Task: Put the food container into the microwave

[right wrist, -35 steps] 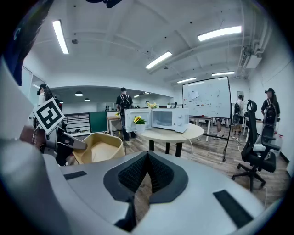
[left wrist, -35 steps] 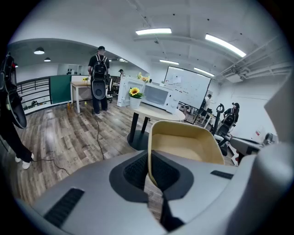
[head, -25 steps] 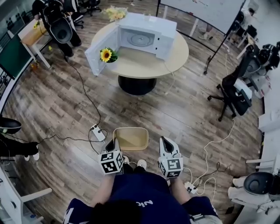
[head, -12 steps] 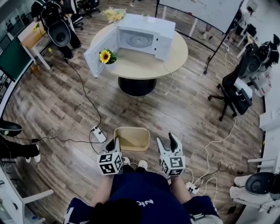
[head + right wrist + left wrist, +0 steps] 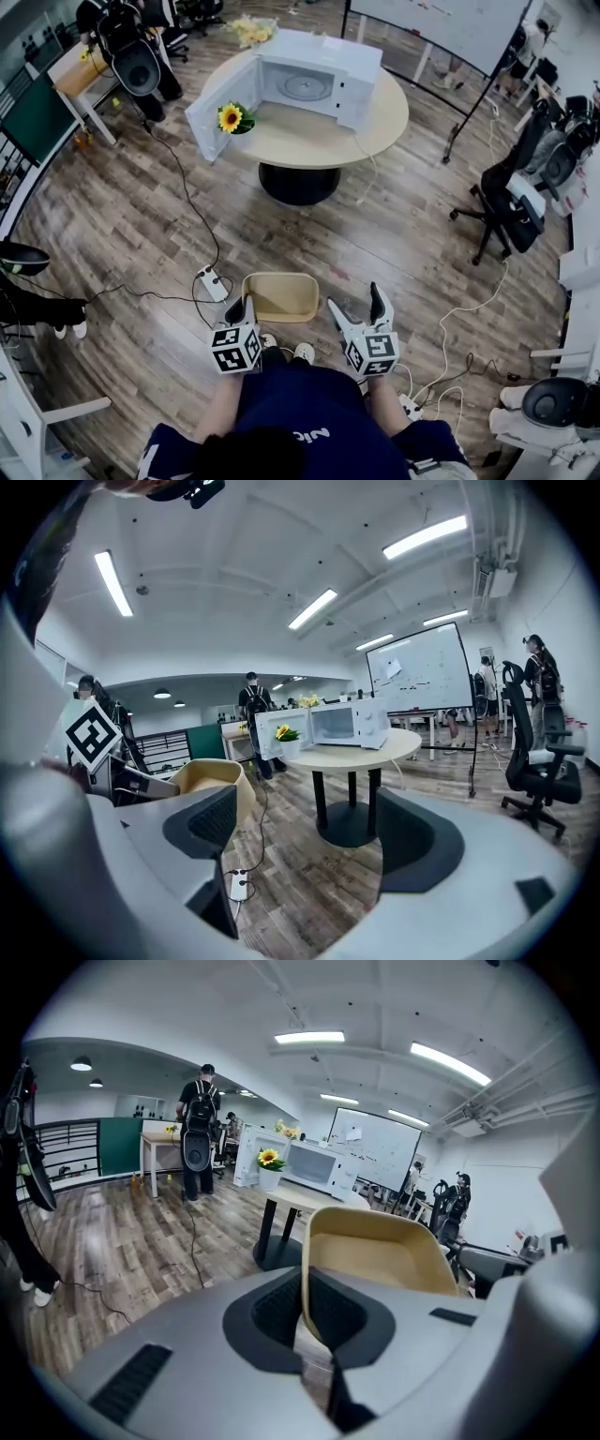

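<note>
Above the wooden floor (image 5: 122, 234), well apart from the round worktop (image 5: 319, 141), we hold the tan food container (image 5: 281, 296) by its left rim, our left tool (image 5: 244, 307) clamped on that thin wall. Our right tool (image 5: 354, 300) has just been opening and stands wide and empty, just beside the container's right side. On the worktop, the white microwave (image 5: 323, 56) stands with its door (image 5: 208, 103) open.
</note>
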### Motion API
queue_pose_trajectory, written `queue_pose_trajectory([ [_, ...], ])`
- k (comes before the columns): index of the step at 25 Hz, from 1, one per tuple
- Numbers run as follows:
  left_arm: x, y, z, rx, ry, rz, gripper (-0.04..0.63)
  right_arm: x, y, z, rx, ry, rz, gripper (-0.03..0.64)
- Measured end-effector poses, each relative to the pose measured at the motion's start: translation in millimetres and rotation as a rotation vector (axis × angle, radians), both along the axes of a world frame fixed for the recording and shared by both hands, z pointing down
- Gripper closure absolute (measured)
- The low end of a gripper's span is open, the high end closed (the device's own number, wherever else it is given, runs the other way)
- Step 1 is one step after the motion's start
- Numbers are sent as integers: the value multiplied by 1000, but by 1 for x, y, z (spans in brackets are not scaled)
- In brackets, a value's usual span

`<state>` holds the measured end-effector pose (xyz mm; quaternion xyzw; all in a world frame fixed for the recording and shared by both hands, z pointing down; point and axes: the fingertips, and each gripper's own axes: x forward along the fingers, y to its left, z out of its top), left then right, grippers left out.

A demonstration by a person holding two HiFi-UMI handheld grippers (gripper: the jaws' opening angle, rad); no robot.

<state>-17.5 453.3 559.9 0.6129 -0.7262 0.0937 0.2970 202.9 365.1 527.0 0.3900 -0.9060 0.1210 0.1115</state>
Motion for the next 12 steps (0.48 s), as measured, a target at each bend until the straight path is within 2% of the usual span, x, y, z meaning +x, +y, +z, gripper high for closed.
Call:
queue_pose_trajectory([
  [6,12,4,13,-10,20,-32,589,8,7,9,4,45,-29,160],
  [12,23,-17,22,-24,31,11,589,21,-5,18,-29,41,15,160],
])
